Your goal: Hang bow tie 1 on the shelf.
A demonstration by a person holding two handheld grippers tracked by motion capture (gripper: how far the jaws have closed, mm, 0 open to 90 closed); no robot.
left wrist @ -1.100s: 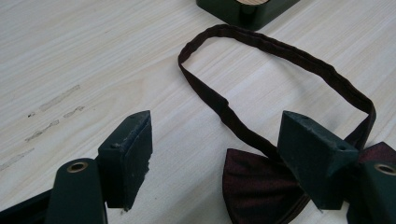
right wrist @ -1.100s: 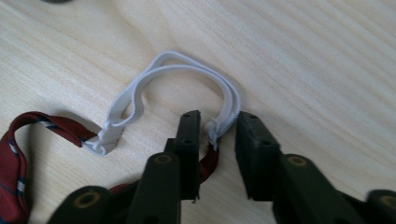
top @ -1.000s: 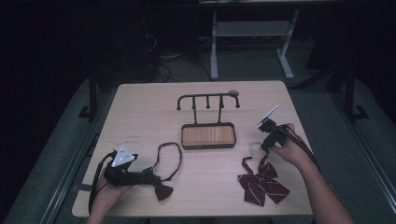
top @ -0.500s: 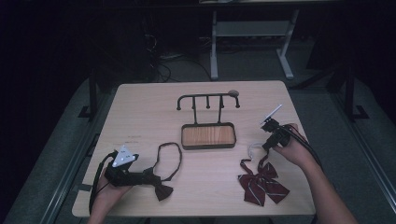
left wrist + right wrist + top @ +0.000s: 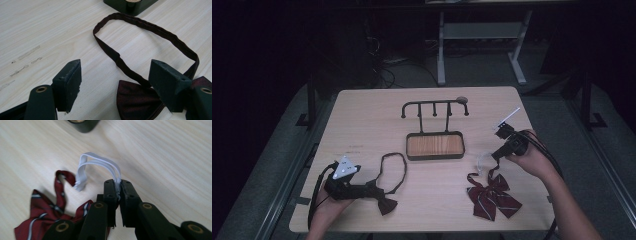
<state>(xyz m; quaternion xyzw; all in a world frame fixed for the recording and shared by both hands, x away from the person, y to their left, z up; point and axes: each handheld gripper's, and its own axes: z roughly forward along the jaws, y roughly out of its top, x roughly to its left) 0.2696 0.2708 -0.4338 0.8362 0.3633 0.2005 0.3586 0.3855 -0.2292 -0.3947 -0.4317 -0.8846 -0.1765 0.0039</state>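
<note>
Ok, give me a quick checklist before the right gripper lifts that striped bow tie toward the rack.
1. Right gripper shut on the white elastic band: ok.
2. Band still joined to the striped bow tie: cannot tell.
3. Bow tie off the table: not ok, it mostly lies there.
4. Rack hooks free: ok.
5. Left gripper open, clear of the right side: ok.
6. Dark bow tie gripped: not ok, jaws only straddle it.
</note>
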